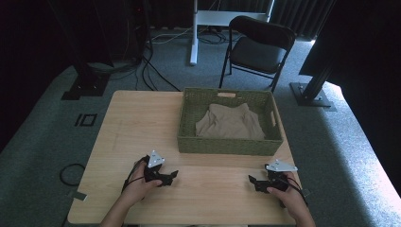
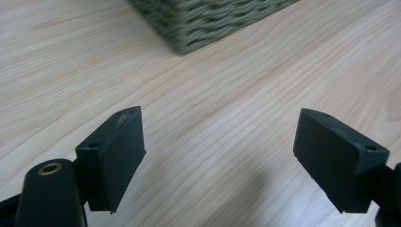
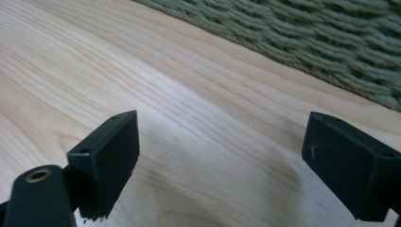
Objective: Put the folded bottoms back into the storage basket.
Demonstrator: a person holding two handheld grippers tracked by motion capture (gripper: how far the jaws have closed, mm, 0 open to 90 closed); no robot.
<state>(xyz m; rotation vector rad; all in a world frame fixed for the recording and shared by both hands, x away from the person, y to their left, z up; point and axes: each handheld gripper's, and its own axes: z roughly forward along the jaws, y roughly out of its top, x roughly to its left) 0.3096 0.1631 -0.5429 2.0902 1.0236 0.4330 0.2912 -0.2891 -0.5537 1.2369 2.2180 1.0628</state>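
Observation:
A green woven basket (image 1: 226, 146) stands on the far right half of the wooden table (image 1: 137, 123), with a crumpled beige cloth (image 1: 230, 123) lying inside it. My left gripper (image 1: 172, 178) rests on the table near the front edge, left of centre, its jaws wide apart with nothing between them (image 2: 218, 156). At the front right, my right gripper (image 1: 253, 181) also lies on the table, open and empty (image 3: 222, 165). Both sit in front of the basket, whose corner (image 2: 208, 23) and wall (image 3: 302, 38) show in the gripper views.
Beyond the table stand a black folding chair (image 1: 257, 47) and a white stand post (image 1: 194, 33). Cables (image 1: 151, 71) run across the grey carpet at the back left. A black cable loop (image 1: 71, 174) lies on the floor left of the table.

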